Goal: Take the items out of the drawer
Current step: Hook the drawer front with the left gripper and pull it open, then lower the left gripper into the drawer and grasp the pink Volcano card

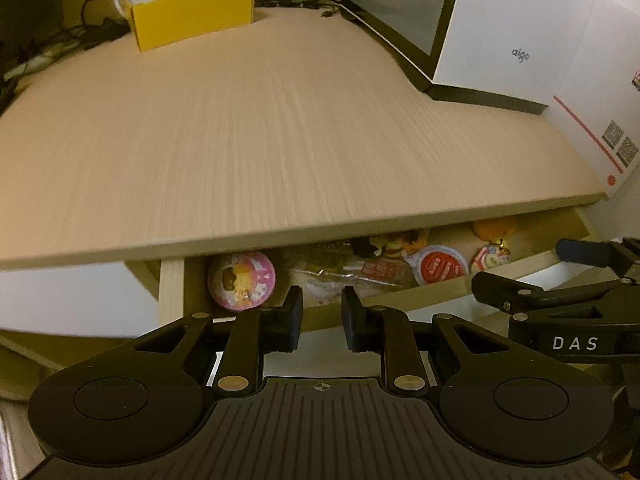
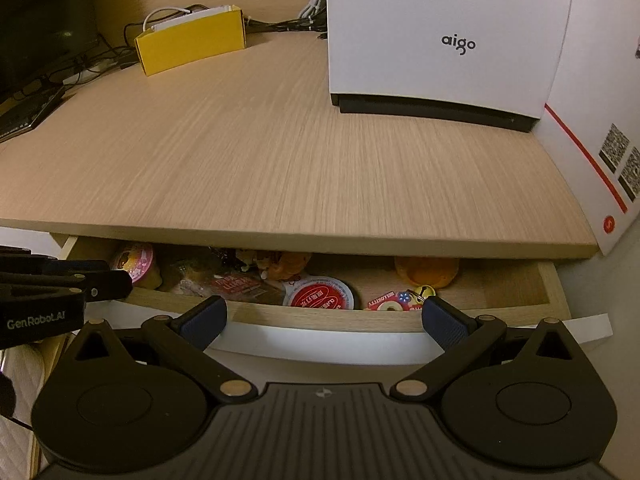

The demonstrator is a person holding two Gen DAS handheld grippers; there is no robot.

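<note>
A wooden drawer [image 2: 320, 321] stands partly pulled out under the desk top. Inside lie a pink round tin [image 1: 242, 280], a clear packet with a red label [image 1: 348, 278], a red-lidded cup [image 2: 320, 297], a round badge with a bell [image 2: 394, 302] and an orange plush [image 2: 426, 271]. My left gripper [image 1: 322, 308] hovers just in front of the drawer's left part, its jaws a narrow gap apart with nothing between them. My right gripper [image 2: 324, 314] stands wide open over the drawer front, around nothing. The desk edge hides the rear of the drawer.
On the desk top [image 2: 260, 152] stand a yellow box [image 2: 192, 40] at the back, a white "aigo" box [image 2: 448, 40] and a white carton with a red stripe [image 2: 592, 152] at the right. Cables and a dark screen [image 2: 40, 20] are at the back left.
</note>
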